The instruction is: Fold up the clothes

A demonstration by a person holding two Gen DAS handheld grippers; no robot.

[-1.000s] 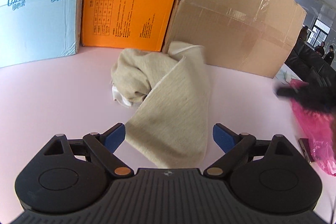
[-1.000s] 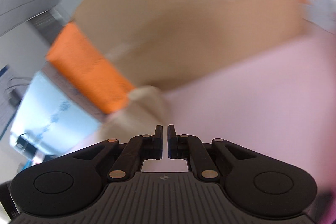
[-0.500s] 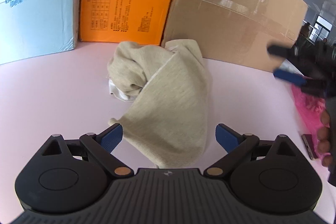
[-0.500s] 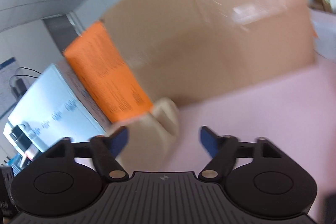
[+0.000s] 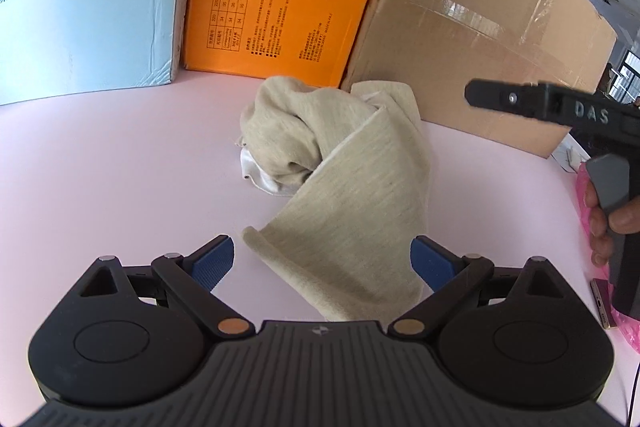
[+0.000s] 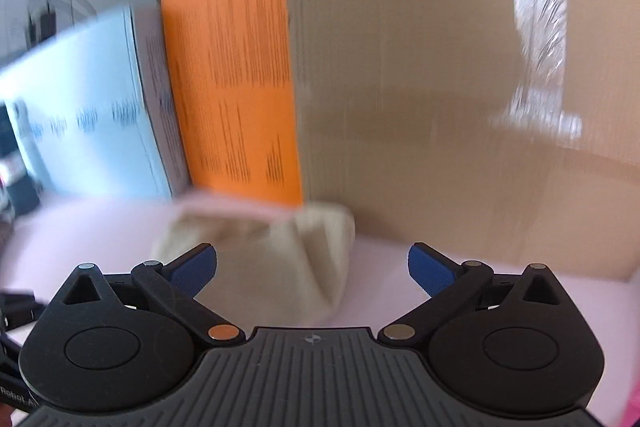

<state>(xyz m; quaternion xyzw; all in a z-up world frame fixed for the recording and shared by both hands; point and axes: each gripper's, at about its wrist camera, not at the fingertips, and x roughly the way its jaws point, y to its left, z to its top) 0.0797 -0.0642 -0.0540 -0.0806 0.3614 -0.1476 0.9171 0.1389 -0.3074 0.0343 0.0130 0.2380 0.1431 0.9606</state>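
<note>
The beige garment (image 5: pixel 340 187) lies crumpled on the pink table (image 5: pixel 100 167), in front of the boxes. Left gripper (image 5: pixel 322 261): jaws spread wide, cloth edge between them, ungripped. Right gripper (image 6: pixel 312 269): jaws just opened wide, holding nothing.

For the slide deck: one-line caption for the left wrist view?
Left gripper open over a crumpled beige garment on the pink table, boxes behind.
</note>
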